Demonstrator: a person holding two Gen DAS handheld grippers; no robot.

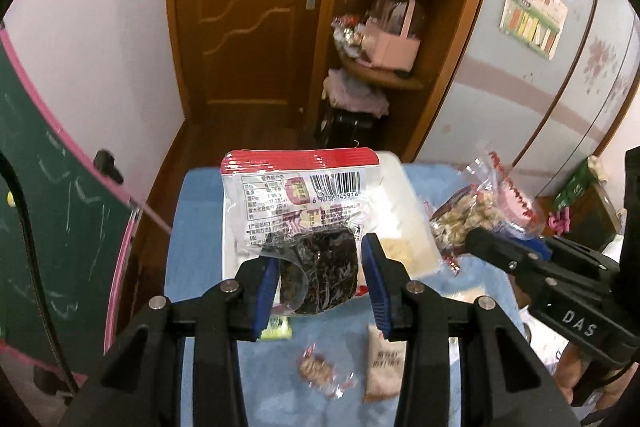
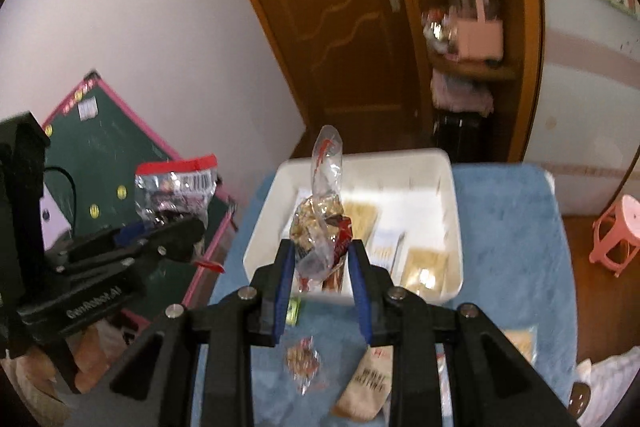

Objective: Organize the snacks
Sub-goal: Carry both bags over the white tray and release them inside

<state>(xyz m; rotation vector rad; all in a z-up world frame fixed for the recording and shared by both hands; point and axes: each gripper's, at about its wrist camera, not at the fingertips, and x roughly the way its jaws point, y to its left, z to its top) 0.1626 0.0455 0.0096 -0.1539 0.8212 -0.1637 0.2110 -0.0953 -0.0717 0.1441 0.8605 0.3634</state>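
Your left fingers [image 1: 272, 277] pinch the red-topped clear packet of dark snack [image 1: 298, 211] — its lower end hidden between them; your right fingers [image 2: 287, 273] pinch a crinkly clear nut bag [image 2: 320, 223], label blurred.

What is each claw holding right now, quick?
Left claw: closed on a red-topped packet with dark snack.
Right claw: closed on a clear bag of nuts, above the white bin.
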